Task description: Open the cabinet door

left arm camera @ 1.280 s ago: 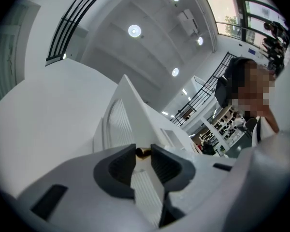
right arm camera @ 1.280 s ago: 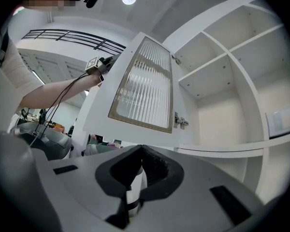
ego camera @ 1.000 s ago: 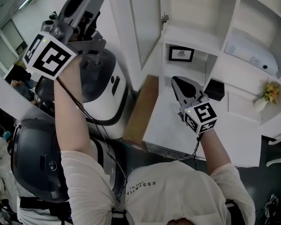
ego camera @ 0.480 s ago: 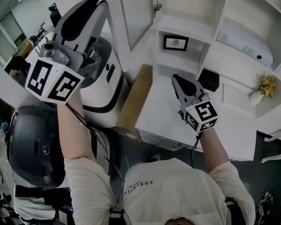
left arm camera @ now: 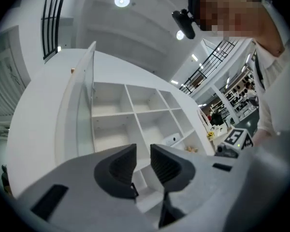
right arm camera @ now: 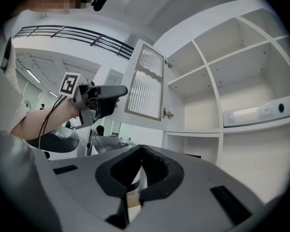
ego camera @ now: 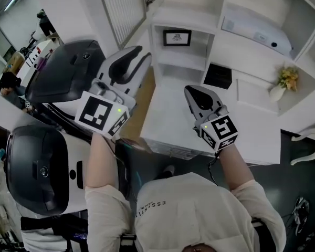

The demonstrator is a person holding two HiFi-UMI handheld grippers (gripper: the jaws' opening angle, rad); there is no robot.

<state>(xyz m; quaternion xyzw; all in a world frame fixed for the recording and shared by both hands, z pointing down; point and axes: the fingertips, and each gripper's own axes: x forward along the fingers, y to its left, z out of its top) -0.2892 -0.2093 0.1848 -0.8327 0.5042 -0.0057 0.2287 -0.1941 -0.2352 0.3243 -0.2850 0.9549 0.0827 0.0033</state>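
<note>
White shelving [ego camera: 189,19] holds one framed picture [ego camera: 177,37], one black box [ego camera: 218,76] and one flower vase [ego camera: 283,85]. Its single ribbed cabinet door [ego camera: 121,9] stands open at the upper-left edge. Of the two grippers, the left gripper [ego camera: 140,54] has its jaws narrowly apart and empty, and the right gripper [ego camera: 192,91] has its jaws closed together on nothing.

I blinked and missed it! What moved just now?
The left tool dropped down, away from the open door, with its jaws apart and empty. The right tool stayed shut over the counter. The door stayed open.
</note>
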